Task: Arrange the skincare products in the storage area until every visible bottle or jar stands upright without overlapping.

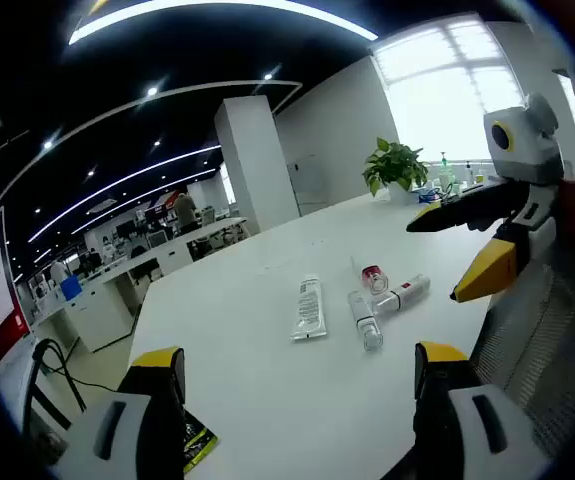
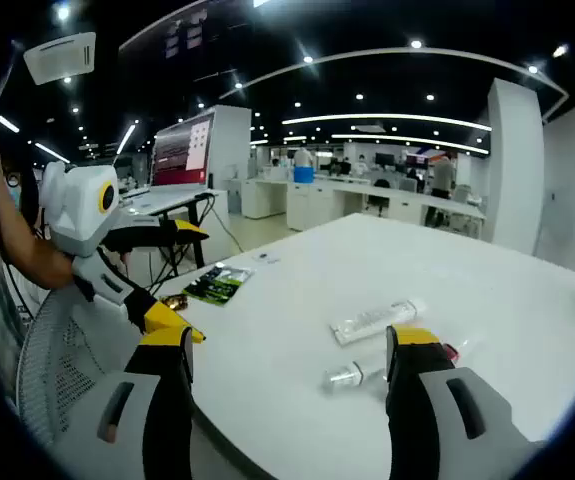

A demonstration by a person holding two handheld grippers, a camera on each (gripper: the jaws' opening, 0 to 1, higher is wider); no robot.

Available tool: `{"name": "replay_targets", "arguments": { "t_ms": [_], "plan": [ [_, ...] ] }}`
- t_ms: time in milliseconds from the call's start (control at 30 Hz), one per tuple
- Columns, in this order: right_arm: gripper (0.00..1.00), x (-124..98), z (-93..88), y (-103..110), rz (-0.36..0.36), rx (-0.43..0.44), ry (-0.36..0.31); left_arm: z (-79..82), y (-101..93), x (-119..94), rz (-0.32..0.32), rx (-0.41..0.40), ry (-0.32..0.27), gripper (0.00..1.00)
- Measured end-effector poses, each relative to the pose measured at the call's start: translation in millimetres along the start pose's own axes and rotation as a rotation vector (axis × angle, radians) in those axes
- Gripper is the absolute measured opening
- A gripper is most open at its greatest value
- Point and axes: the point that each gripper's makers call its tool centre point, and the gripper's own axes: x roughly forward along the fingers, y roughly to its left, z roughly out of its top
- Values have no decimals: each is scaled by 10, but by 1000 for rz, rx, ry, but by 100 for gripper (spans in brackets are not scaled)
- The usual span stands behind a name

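white table (image 1: 267, 380) | lying flat: tube (image 1: 309, 307), clear bottle (image 1: 364, 319), capped bottle (image 1: 401, 295) | dark leaflet (image 2: 217, 283), perhaps packaging

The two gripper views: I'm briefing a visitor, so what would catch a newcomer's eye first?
Probably the skincare products lying flat mid-way across the white table: a white tube, a clear bottle and a red-capped bottle beside it. Next, the open yellow-tipped left gripper and right gripper in front of them.
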Motion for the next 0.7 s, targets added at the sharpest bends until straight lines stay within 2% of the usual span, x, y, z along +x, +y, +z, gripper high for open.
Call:
{"name": "replay_targets", "arguments": {
  "t_ms": [33,67,167,300,367,467,500,600,700],
  "plan": [
    [81,-23,50,-20,-11,-14,-20,-19,-7,7,-13,-8,7,98],
    [83,-54,88,-30,-22,-27,-38,-106,-7,16,-17,-39,51,99],
    [84,-72,102,21,-15,-69,-49,-57,17,27,4,-27,28,99],
    [85,-91,100,-17,-23,-79,-47,-71,-11,41,-2,-22,36,99],
    [85,-106,124,-93,-37,-39,-55,-86,-27,42,-8,-17,43,99],
    [77,-150,160,-282,-94,-1,-67,-112,-51,61,-19,-20,57,99],
    [77,-165,160,-356,-120,49,-70,-137,-98,68,-40,-23,72,99],
    [78,-180,205,-396,-125,75,-95,-175,-246,61,-101,19,86,99],
    [77,-212,231,-473,-152,107,-110,-213,-288,78,-112,43,100,99]
  ]
}}
